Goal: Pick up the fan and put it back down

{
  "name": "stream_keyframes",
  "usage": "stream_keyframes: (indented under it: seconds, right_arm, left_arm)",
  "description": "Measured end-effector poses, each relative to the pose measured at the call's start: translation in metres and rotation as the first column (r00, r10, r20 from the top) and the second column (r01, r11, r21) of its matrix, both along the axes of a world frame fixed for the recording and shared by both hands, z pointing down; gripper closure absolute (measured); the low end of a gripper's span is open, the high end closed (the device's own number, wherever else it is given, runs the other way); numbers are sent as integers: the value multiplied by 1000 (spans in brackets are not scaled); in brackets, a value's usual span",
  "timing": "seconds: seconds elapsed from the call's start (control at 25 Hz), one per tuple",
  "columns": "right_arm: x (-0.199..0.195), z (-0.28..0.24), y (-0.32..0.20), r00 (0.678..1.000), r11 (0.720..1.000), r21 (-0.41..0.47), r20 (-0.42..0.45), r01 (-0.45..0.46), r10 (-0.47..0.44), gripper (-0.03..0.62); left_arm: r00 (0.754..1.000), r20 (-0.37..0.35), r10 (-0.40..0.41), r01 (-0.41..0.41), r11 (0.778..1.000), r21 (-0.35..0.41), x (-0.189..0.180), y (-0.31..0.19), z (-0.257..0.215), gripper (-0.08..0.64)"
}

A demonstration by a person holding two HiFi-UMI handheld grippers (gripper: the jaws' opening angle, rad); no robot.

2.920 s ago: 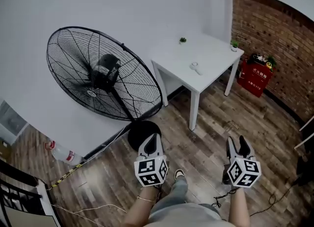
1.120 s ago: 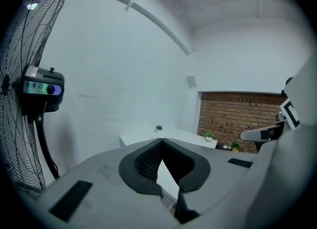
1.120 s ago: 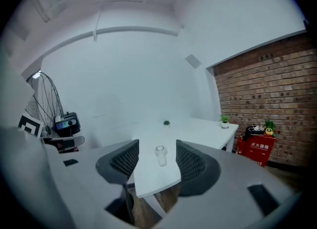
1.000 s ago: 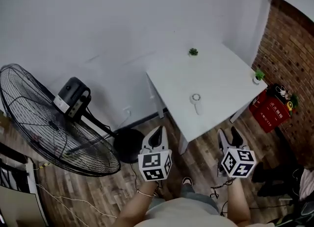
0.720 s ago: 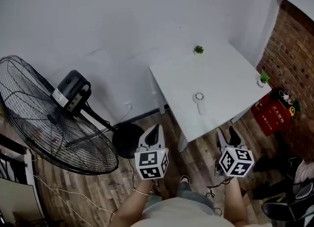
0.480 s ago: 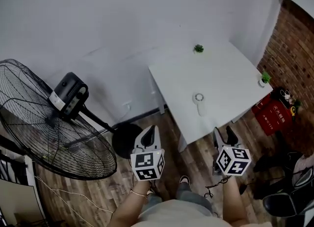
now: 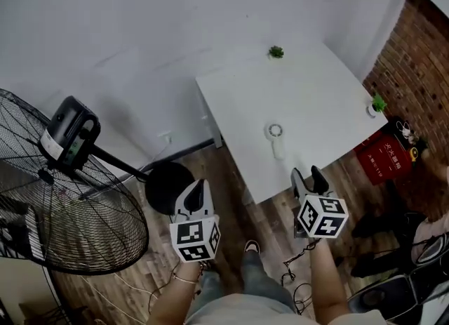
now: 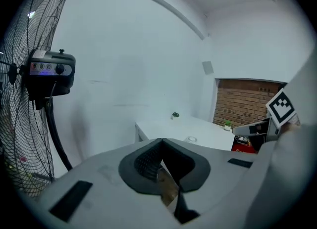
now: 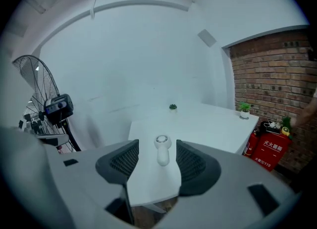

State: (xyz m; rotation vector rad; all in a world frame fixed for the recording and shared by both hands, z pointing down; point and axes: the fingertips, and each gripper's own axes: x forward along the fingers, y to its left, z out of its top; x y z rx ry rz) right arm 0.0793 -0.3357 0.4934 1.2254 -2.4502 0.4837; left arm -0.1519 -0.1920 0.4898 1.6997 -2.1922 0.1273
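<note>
Compared with the earliest head view, the person has turned away from the large black wire-caged pedestal fan (image 7: pixel 66 204) and now faces the white rectangular table (image 7: pixel 319 99). Both grippers have come up to the table's near edge.

Task item: the small white handheld fan (image 7: pixel 275 138) lies flat on the table top, near the near edge, with its round head toward the far side and its handle toward the person. Nothing touches it.

Right gripper (image 7: pixel 307 174): held over the floor just short of the table's near edge. Its tongs stand apart with nothing in them. In the right gripper view the handheld fan (image 9: pixel 162 149) lines up in the gap between them, though it sits further out on the table (image 9: pixel 213 124).

Left gripper (image 7: pixel 197 189): off the table's left corner, over the dark wood plank floor (image 7: pixel 231 197). Its tongs are together at the tips, with nothing between them.

Pedestal fan: well left of the table, by the white wall.

Two small green potted plants (image 7: pixel 276 52) (image 7: pixel 377 104) stand on the table's far and right edges. A red box (image 7: pixel 386 154) sits past the right edge, by the brick wall (image 7: pixel 421 64).
</note>
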Motion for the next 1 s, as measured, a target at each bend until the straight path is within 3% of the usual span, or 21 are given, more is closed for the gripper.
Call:
stream_keyframes:
  seconds: [1.0]
  right_arm:
    - [-66, 111, -74, 987, 986, -122, -97, 117, -129, 339]
  left_arm:
    - [985, -51, -165, 158, 981, -114, -29, 3, 78, 549]
